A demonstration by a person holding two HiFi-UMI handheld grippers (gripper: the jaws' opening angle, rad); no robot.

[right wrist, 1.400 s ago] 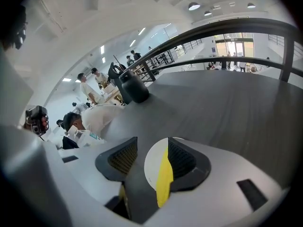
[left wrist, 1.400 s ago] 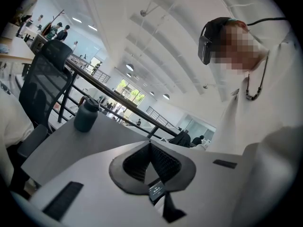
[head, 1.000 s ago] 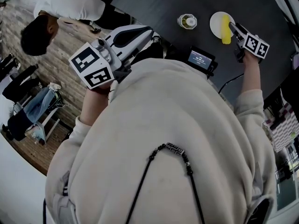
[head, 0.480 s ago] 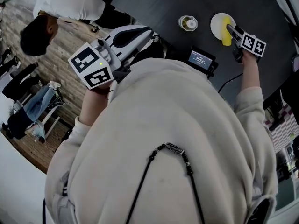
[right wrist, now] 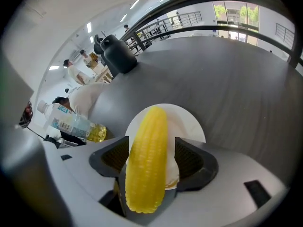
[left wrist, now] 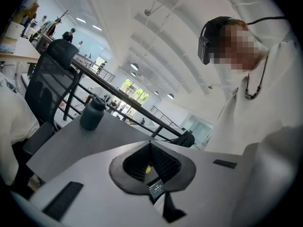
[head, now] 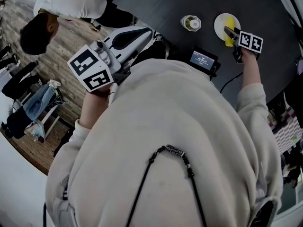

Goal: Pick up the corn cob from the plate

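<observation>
The head view looks steeply down from above the person's pale sweater (head: 165, 141), with the dark table (head: 156, 4) along its top edge. The right gripper view hangs very near over the white plate (right wrist: 189, 124) and faces down and across the table. With the head view it shares the plate, the corn cob (right wrist: 147, 160) and the bottle (right wrist: 75, 126). The left gripper view faces out across the hall. A dark flask (left wrist: 92, 112) shows in both gripper views.

Left gripper (left wrist: 150, 146) held close to body, jaws together. Right gripper (right wrist: 150, 152) at arm's reach, tilted down, jaws just opened wide (corn cob (right wrist: 146, 174) between, ungripped).
</observation>
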